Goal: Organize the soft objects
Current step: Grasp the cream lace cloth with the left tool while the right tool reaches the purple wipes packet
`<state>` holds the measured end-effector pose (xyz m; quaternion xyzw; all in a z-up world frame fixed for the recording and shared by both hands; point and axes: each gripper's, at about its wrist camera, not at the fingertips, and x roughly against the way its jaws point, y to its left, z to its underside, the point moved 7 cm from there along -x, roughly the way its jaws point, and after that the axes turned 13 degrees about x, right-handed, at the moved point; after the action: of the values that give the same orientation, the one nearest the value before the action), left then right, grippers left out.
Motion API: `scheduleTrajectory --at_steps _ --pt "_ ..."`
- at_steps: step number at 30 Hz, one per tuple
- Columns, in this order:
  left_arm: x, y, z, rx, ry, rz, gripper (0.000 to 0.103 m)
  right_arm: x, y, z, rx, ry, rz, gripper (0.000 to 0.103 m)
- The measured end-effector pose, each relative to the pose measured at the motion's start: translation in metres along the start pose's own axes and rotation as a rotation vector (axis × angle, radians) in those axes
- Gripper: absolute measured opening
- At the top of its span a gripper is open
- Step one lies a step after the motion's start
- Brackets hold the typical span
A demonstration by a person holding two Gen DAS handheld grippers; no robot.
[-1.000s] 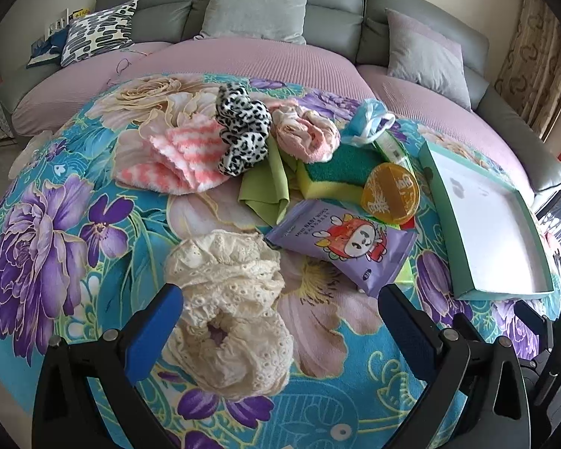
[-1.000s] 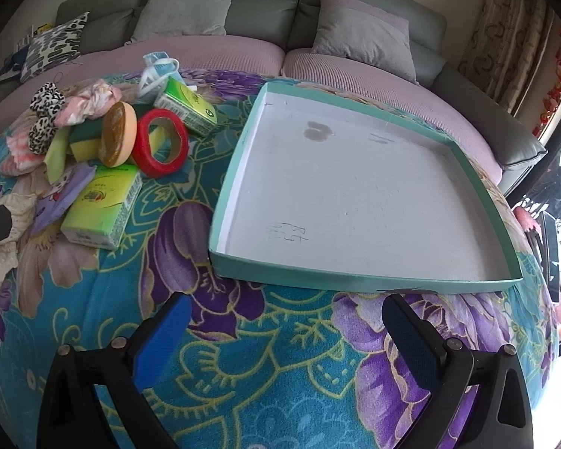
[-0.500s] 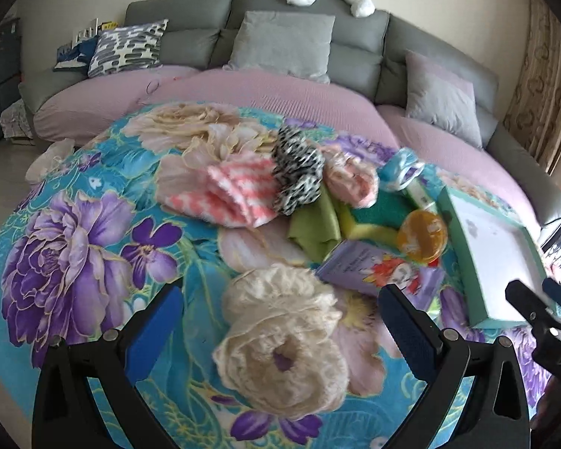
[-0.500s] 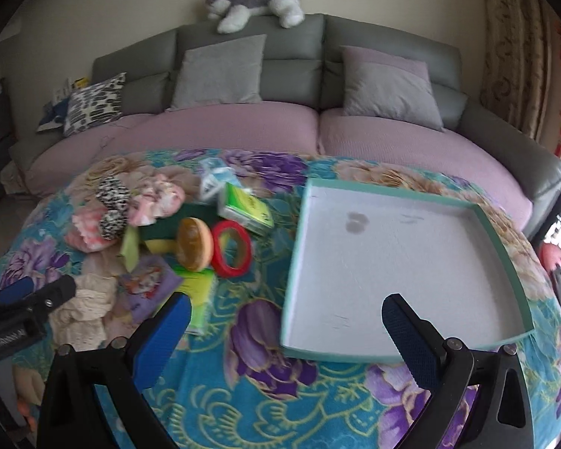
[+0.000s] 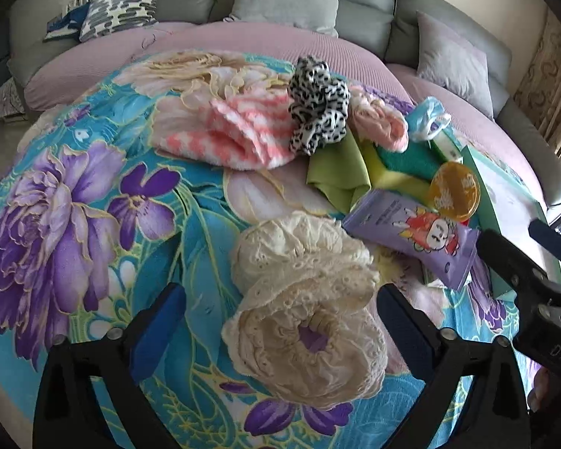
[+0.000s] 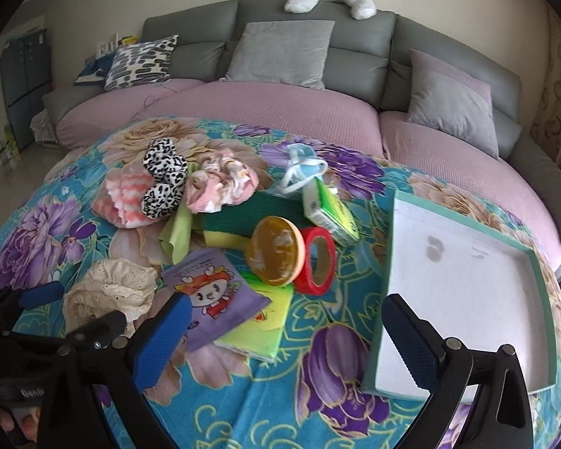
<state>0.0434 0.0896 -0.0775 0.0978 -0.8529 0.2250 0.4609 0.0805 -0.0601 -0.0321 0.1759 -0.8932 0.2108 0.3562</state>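
Note:
A cream lace scrunchie (image 5: 303,314) lies on the floral blanket between the open fingers of my left gripper (image 5: 276,333). Behind it lie a pink striped cloth (image 5: 235,138), a leopard-print scrunchie (image 5: 318,108), a pink scrunchie (image 5: 381,123), a green cloth (image 5: 336,176) and a yellow-green sponge (image 5: 400,164). My right gripper (image 6: 284,344) stands open above the blanket, nothing between its fingers, left of the teal-rimmed white tray (image 6: 463,280). The cream scrunchie (image 6: 108,292) and the left gripper (image 6: 41,318) show at the right wrist view's lower left.
A purple cartoon packet (image 6: 217,292), a green tissue pack (image 6: 258,325), an orange round pad (image 6: 276,250), a red tape roll (image 6: 318,262), a green box (image 6: 329,213) and a blue mask (image 6: 303,168) crowd the middle. A grey sofa (image 6: 318,48) with cushions stands behind.
My left gripper has tipped down and closed in on the cream scrunchie, which now sits between its fingers. My right gripper has shifted left, toward the pile of objects.

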Motion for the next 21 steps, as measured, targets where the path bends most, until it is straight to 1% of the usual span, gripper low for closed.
scheduleTrajectory --at_steps 1,2,6,8,10,11,14,16,17,18,20,21 --pt "-0.001 0.000 0.002 0.002 0.011 0.005 0.094 -0.002 0.002 -0.002 0.007 0.001 -0.003 0.098" --pt "-0.004 0.000 0.003 0.002 0.021 0.006 0.092 -0.004 0.004 -0.003 0.014 0.003 -0.005 0.097" --pt "-0.008 -0.001 0.005 -0.013 0.031 -0.002 0.091 -0.015 0.016 -0.006 0.056 0.022 -0.028 0.094" --pt "-0.009 -0.001 0.005 -0.020 0.034 -0.007 0.090 -0.019 0.021 -0.006 0.076 0.029 -0.041 0.090" --pt "-0.010 -0.001 0.006 -0.026 0.038 -0.013 0.085 -0.022 0.025 -0.006 0.093 0.037 -0.051 0.089" --pt "-0.010 -0.002 0.006 -0.029 0.038 -0.015 0.084 -0.024 0.027 -0.007 0.100 0.039 -0.055 0.088" --pt "-0.010 -0.003 0.008 -0.036 0.038 0.000 0.077 -0.027 0.030 -0.007 0.104 0.044 -0.073 0.088" --pt "-0.010 -0.007 0.010 -0.047 0.043 0.025 0.064 -0.028 0.031 -0.008 0.106 0.047 -0.077 0.088" --pt "-0.009 -0.008 0.011 -0.050 0.045 0.031 0.061 -0.029 0.032 -0.007 0.108 0.050 -0.077 0.088" --pt "-0.009 -0.009 0.011 -0.051 0.047 0.037 0.054 -0.030 0.033 -0.008 0.111 0.052 -0.078 0.088" --pt "-0.008 -0.007 0.011 -0.042 0.045 0.042 0.048 -0.030 0.034 -0.008 0.113 0.054 -0.081 0.088" --pt "-0.007 -0.006 0.010 -0.029 0.042 0.048 0.041 -0.031 0.035 -0.008 0.113 0.054 -0.083 0.088"
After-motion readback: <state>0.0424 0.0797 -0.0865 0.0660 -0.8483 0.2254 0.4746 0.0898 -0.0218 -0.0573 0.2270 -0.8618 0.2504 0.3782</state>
